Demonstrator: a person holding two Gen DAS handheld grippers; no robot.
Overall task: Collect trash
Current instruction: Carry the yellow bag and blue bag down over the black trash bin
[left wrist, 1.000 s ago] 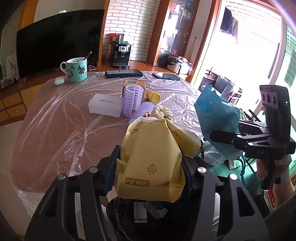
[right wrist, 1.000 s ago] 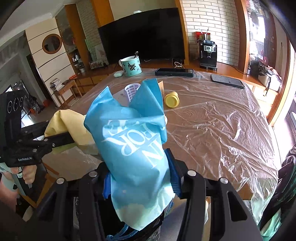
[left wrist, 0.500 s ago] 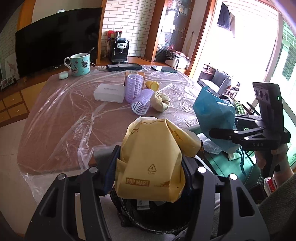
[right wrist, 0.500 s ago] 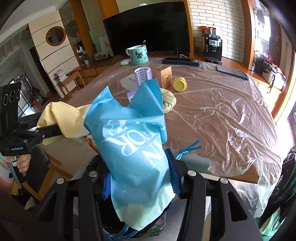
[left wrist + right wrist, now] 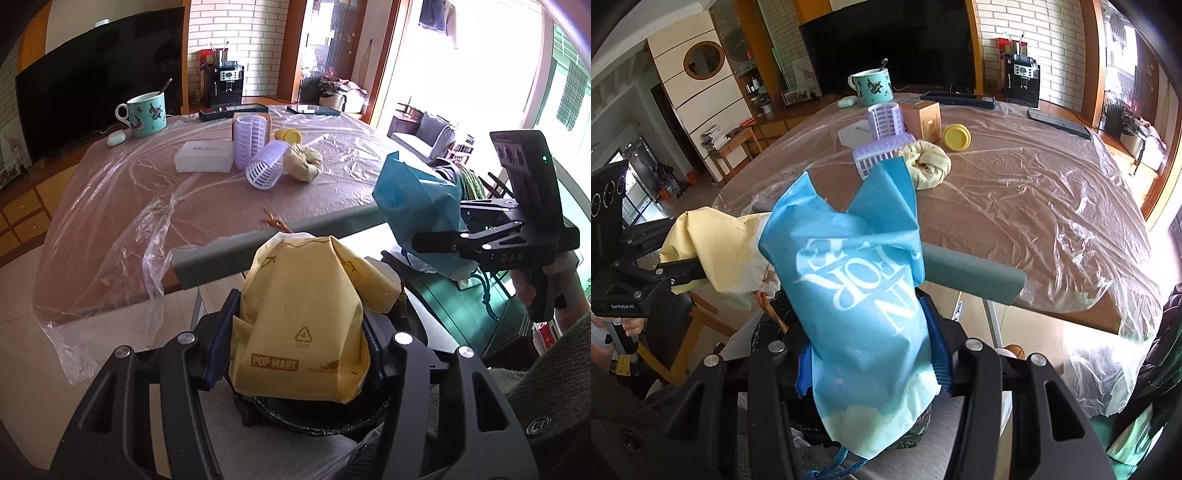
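Trash: yellow bag (image 5: pixel 301 317), upright, pinched by left gripper (image 5: pixel 295 354); blue bag (image 5: pixel 857 299), upright, by right gripper (image 5: pixel 871 365). Both have sunk past the table (image 5: pixel 110 229) edge.

White-painted brick wall (image 5: pixel 218 33) ahead of me, large black television (image 5: pixel 92 81) on a low wooden cabinet (image 5: pixel 22 214). Brown table under clear plastic sheeting (image 5: pixel 1034 206). Hard daylight through tall glass doors (image 5: pixel 480 74); pale tiled floor (image 5: pixel 14 332).
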